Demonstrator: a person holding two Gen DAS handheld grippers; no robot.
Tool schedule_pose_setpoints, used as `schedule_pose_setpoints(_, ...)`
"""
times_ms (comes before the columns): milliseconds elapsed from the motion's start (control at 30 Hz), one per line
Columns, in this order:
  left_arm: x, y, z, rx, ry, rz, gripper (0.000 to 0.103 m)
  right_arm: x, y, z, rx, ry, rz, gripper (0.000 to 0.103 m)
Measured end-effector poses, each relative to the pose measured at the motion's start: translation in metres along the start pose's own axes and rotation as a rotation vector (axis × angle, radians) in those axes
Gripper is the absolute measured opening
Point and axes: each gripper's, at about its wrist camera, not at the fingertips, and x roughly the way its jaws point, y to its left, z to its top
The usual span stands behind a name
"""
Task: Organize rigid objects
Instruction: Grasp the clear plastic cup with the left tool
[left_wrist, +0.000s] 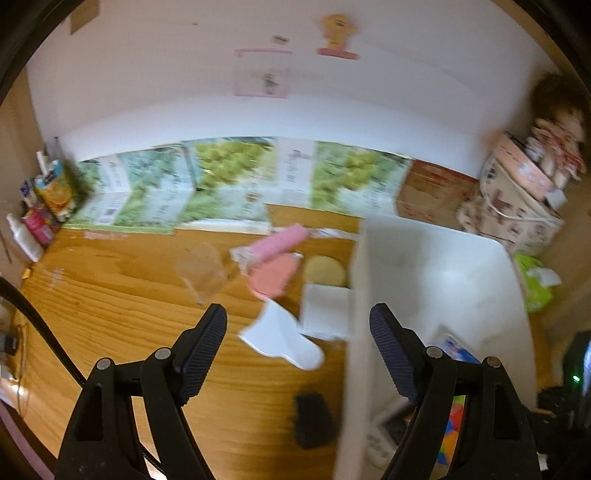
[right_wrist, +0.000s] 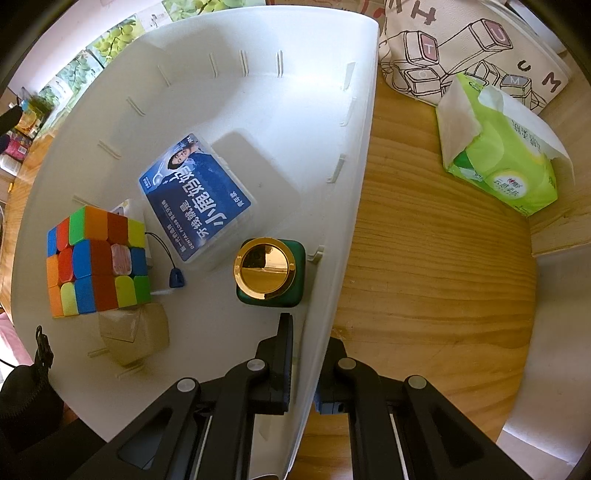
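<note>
A white plastic bin (right_wrist: 258, 96) stands on the wooden table. In it lie a colour cube (right_wrist: 96, 262), a blue floss box (right_wrist: 195, 195), a green bottle with a gold cap (right_wrist: 266, 269) and a small beige box (right_wrist: 133, 336). My right gripper (right_wrist: 310, 339) points down and is shut on the bin's near wall, one finger inside and one outside. My left gripper (left_wrist: 298, 314) is open and empty above the table, just left of the bin (left_wrist: 436, 266). Ahead of it lie a white sock-like piece (left_wrist: 284, 338), a white square pad (left_wrist: 325, 310), a black block (left_wrist: 314, 419) and a clear cup (left_wrist: 201, 269).
A pink roll (left_wrist: 280, 242), a salmon disc (left_wrist: 271, 278) and a yellow round puff (left_wrist: 325, 271) lie farther back. Printed cartons (left_wrist: 229, 173) line the wall. A green tissue pack (right_wrist: 506, 158) and a canvas bag (right_wrist: 461, 44) sit right of the bin.
</note>
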Motion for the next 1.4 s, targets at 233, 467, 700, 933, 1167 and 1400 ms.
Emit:
schedule_pose_setpoints(233,0.021,0.036,0.007,-0.047,0.019,0.112,0.082,0.001,0.000,0.002,0.003,0.008,-0.004,0.010)
schedule_pose_setpoints(467,0.042,0.061,0.012,-0.087,0.033,0.186,0.082,0.005,0.001,0.004,0.008,0.020,-0.011,0.010)
schedule_pose_setpoints(700,0.065,0.078,0.019,-0.133,0.041,0.211,0.082,0.011,-0.001,0.006,0.022,0.035,-0.013,0.010)
schedule_pose_setpoints(933,0.090,0.087,0.020,-0.178,0.067,0.206,0.082,0.023,-0.002,0.007,0.040,0.054,-0.016,0.010)
schedule_pose_setpoints(1167,0.111,0.088,0.021,-0.188,0.092,0.208,0.082,0.031,-0.004,0.012,0.056,0.075,-0.018,0.010)
schedule_pose_setpoints(1400,0.127,0.097,0.025,-0.252,0.093,0.204,0.082,0.036,-0.005,0.016,0.065,0.090,-0.023,0.010)
